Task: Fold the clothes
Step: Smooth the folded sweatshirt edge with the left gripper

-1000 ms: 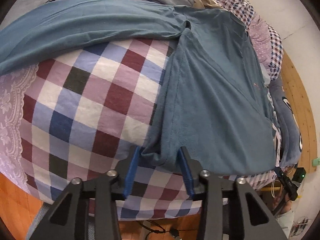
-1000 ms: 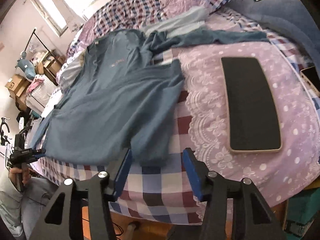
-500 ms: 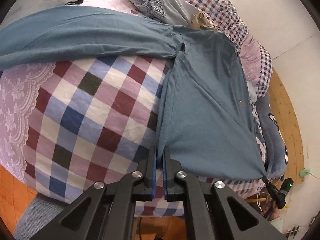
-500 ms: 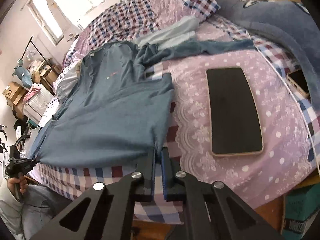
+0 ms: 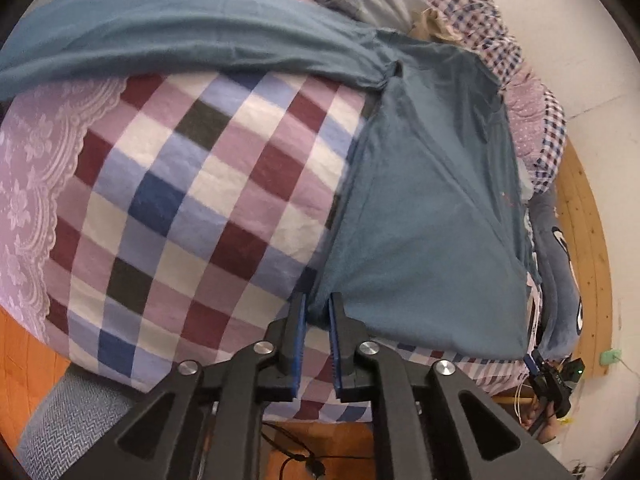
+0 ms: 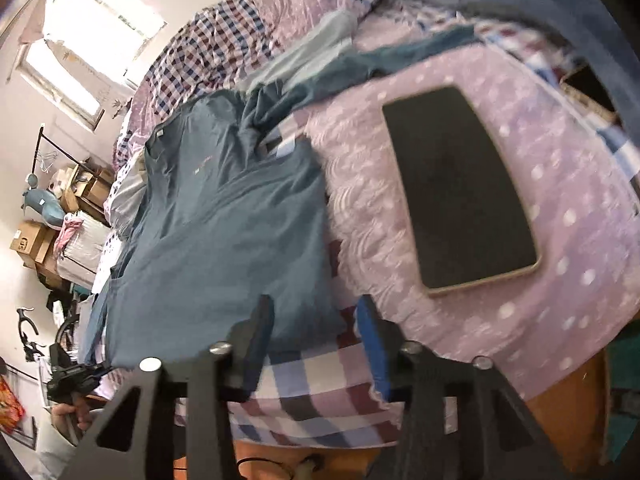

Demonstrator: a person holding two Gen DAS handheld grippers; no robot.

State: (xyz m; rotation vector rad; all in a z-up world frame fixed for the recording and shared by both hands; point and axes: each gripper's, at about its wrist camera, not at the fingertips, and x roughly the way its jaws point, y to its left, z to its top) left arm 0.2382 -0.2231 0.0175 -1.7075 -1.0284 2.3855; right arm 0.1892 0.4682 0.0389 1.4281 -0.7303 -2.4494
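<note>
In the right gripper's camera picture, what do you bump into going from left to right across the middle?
Stacked brown cardboard boxes → flat teal-blue long-sleeved shirt → white lace edge of the purple dotted blanket → black rectangular pad with a pale rim.

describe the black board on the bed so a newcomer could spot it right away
Start at the bed's lilac polka-dot cover, right of the teal shirt. The black board lies flat there: a rounded rectangle with a pale rim, the only rigid, dark thing among soft fabrics.

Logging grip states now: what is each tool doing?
Left tool: jaws opening, blue shirt hem corner between them.
Right tool: jaws opening, wide apart, shirt corner between them, not gripped.
</note>
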